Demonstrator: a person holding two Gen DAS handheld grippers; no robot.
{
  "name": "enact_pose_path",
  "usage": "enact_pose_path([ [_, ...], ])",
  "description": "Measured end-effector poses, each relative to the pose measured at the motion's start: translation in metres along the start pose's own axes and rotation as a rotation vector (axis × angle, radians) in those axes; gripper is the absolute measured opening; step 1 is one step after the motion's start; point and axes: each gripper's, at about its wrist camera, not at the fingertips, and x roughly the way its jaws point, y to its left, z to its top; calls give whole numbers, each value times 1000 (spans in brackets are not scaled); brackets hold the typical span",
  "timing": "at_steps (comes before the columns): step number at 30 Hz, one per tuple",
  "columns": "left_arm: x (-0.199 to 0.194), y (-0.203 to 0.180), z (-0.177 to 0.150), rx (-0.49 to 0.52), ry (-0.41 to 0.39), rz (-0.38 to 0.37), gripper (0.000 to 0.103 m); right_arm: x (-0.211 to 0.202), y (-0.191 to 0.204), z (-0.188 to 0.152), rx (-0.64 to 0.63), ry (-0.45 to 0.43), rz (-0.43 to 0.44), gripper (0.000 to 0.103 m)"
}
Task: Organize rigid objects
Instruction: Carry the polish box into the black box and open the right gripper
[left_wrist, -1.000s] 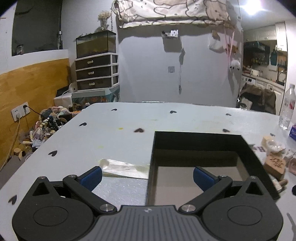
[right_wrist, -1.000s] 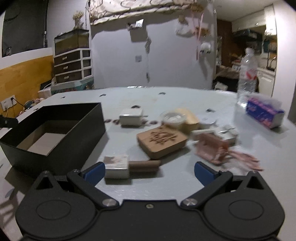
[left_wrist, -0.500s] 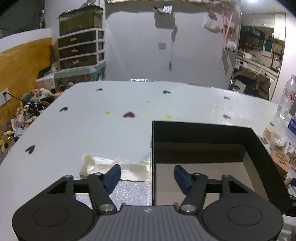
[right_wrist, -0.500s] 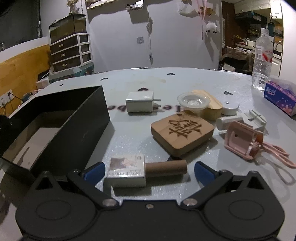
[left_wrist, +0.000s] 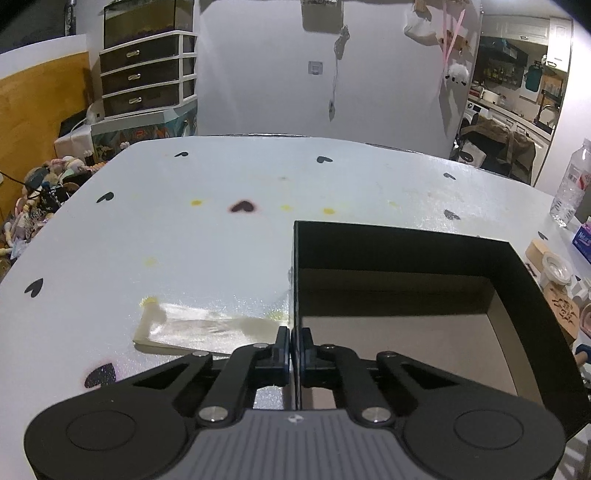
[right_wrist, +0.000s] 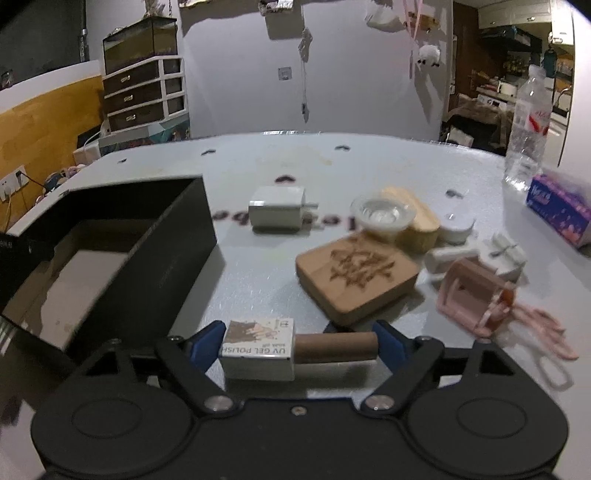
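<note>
Both grippers are closing compared with a second ago: my left gripper (left_wrist: 293, 349), wide apart then, is now clenching the left wall of the black box (left_wrist: 406, 236), one finger outside and one inside. My right gripper (right_wrist: 298, 341) is squeezing in from a wide spread onto the gel polish bottle (right_wrist: 258, 341), one pad against the white body, the other against the end of its brown cap, lengthwise.

I am holding the left gripper low and level at the near edge of the table (left_wrist: 207, 236), pointing along the box wall. The right one is sitting low too, level with the tabletop, the bottle lying on its side near the table's near edge, just beside the box's right wall.

Counting what I am seeing on the right half of the table: one white charger (right_wrist: 277, 210), one carved wooden block (right_wrist: 356, 275), one clear plastic cup (right_wrist: 384, 216) in front of one pale wooden piece (right_wrist: 421, 225), one pink clip-like item (right_wrist: 474, 299), one water bottle (right_wrist: 526, 129), one tissue pack (right_wrist: 561, 208). A few small white pieces beside the pink item are too blurred to count.
</note>
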Motion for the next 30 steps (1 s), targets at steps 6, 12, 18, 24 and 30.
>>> enact_pose_path([
  [6,-1,-2,-1,-1,-5,8,4,-23,12,41,6,-91,46,86],
  [12,-1,-2,-1,-11,-14,6,4,-8,49,81,46,-46,181,86],
  [18,-2,-7,-4,-2,-30,27,4,36,97,104,110,133,274,86],
  [24,-3,-5,-3,-22,-21,11,4,84,138,105,138,256,233,86],
  [30,-2,-4,-1,-30,-17,4,5,109,162,105,127,313,217,86],
])
